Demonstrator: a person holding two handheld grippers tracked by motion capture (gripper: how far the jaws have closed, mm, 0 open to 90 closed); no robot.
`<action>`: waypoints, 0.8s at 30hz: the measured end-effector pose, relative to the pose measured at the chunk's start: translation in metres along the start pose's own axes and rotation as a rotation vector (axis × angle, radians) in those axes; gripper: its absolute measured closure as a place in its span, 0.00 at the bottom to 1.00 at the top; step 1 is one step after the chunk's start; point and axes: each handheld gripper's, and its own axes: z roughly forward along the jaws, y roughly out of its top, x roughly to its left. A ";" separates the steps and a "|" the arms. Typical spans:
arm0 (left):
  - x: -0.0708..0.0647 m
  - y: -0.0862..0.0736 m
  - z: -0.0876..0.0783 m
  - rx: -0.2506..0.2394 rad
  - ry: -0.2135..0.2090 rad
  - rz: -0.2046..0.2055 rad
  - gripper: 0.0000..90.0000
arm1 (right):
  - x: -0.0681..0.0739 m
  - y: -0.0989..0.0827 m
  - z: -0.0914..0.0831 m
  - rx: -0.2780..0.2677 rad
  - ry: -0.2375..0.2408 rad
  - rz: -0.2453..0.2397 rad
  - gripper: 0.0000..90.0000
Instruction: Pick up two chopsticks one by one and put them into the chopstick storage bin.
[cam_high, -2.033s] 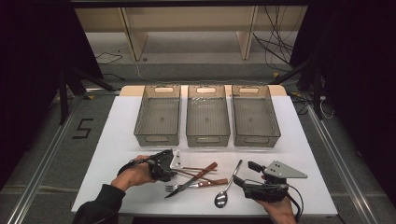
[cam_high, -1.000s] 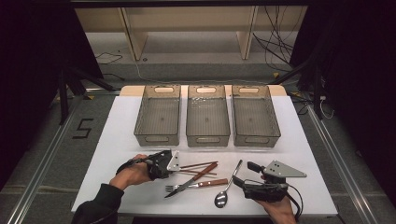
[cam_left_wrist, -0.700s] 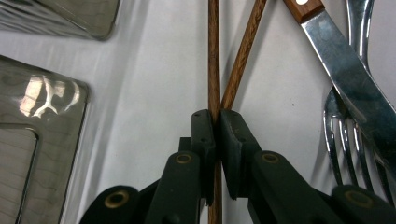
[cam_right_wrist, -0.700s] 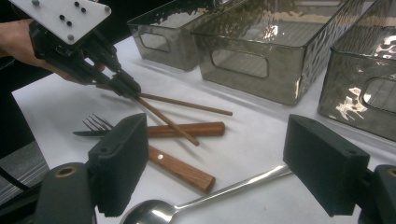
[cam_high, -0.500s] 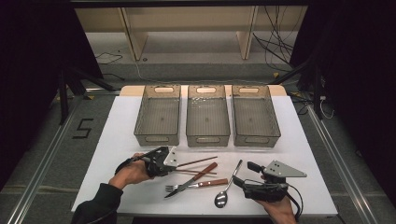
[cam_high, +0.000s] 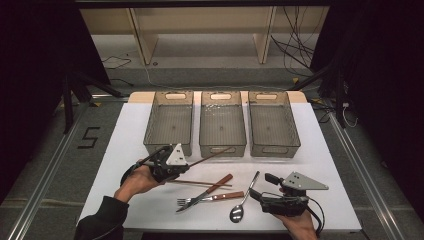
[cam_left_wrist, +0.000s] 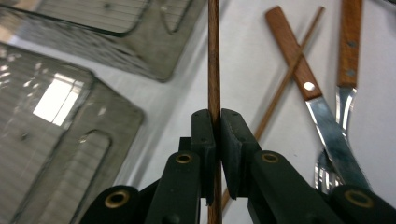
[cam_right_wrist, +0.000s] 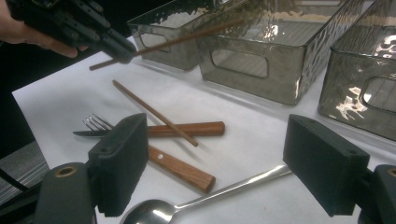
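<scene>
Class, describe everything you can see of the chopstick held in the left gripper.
The chopstick is a thin, straight, round stick of dark brown wood. The left gripper is shut on it, its black fingers pinching it partway along, so a short end sticks out behind. It is lifted off the white table, slanting up toward the middle bin, its far tip near that bin's front wall. A second chopstick lies apart, below it on the table.

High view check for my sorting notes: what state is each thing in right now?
Left gripper: shut on one chopstick, lifted off the table.
Right gripper: open, nothing held.
Second chopstick: lying flat.
Knife, fork, spoon: lying flat.
Three bins: upright, empty.
</scene>
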 end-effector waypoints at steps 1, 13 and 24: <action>0.000 0.000 0.000 0.000 0.000 0.000 0.93 | 0.000 0.000 0.000 0.000 0.000 0.000 0.26; 0.030 0.004 -0.016 -0.072 0.107 -0.177 0.93 | 0.000 0.000 0.000 0.002 0.002 0.006 0.26; 0.068 0.005 -0.019 -0.107 0.200 -0.340 0.93 | -0.001 -0.001 0.000 0.002 0.001 0.006 0.26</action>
